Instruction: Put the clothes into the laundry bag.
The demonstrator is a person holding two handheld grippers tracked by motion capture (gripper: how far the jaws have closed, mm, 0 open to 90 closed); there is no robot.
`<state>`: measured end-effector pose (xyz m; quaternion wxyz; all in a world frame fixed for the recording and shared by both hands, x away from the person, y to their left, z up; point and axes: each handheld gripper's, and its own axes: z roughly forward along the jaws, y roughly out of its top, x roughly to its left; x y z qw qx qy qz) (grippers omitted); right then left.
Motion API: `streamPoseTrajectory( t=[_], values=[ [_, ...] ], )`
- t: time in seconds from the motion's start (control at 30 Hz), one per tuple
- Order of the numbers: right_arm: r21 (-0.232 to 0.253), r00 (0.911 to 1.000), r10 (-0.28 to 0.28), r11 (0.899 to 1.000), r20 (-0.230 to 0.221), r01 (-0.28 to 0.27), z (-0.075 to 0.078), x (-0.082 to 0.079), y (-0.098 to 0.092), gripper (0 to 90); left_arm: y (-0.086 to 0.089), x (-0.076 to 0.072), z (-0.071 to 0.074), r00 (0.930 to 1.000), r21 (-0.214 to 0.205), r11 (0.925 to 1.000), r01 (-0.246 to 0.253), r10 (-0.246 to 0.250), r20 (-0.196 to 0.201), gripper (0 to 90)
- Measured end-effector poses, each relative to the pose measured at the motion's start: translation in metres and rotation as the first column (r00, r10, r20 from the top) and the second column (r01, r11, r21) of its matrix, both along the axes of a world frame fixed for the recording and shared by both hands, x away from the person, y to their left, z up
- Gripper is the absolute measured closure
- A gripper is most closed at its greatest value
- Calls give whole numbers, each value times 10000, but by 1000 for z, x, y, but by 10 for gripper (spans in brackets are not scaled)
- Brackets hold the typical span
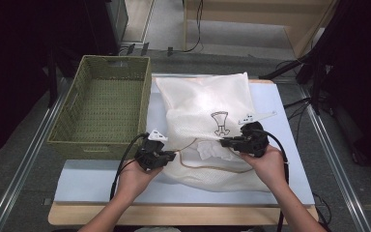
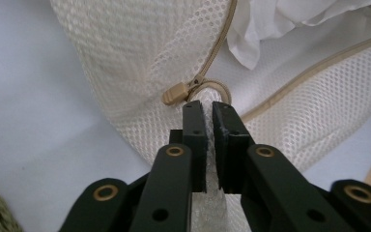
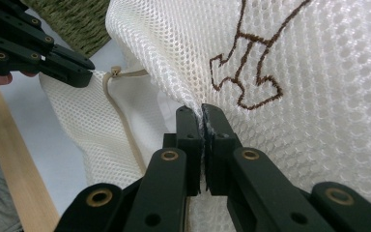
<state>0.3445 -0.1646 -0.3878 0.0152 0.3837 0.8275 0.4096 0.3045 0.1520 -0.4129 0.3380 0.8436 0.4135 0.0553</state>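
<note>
The left claw (image 2: 207, 107) is clamped on the mesh laundry bag (image 1: 207, 104) beside its zipper pull (image 2: 174, 93); the right claw (image 3: 202, 112) pinches the bag's upper layer. White cloth (image 1: 208, 150) lies inside the unzipped bag, the wicker basket (image 1: 101, 104) just left of it on the desk (image 1: 101, 181).

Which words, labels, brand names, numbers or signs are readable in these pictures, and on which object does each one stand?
No readable word, brand or number appears in any view.
Only sign: a brown outline drawing, stitched on the white mesh laundry bag; it is a figure, not letters.
The beige zipper pull bears no legible marking.
The green woven basket carries no label.
The left claw and right claw show no lettering.
</note>
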Motion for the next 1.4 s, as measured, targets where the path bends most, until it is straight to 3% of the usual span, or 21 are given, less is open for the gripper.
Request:
streamPoseTrajectory(
  t=[0.13,0.43,0.57,0.67,0.77,1.03,1.23,1.4],
  values=[
    [26,9998,190,9998,86,-190,3,-3,4,875,10,-10,4,9998,-124,9998,-150,152,160,866],
    [47,9956,874,9961,328,-876,13,-17,21,876,43,-36,-1,9978,-595,9968,-535,511,-417,860],
    [-37,9922,1214,9926,291,-1213,12,-24,24,875,49,-39,-1,9969,-760,9954,-577,535,-571,838],
    [3,9915,1277,9918,243,-1277,9,-28,23,874,50,-40,2,9980,-946,9943,-490,450,-441,807],
    [-97,9903,1374,9905,207,-1372,3,-30,26,874,47,-40,5,9992,-946,9948,-376,364,-140,784],
    [-883,9863,1650,9824,3,-1643,-28,-25,39,868,45,-39,3,9993,-819,9959,-378,379,-1,719],
    [-1425,9844,1756,9746,89,-1725,-47,-22,45,857,53,-37,3,9987,-1136,9922,-503,505,-7,685],
    [-1428,9827,1824,9723,-330,-1853,-55,-19,52,857,57,-36,3,9986,-1268,9905,-529,536,21,663]
  ],
)
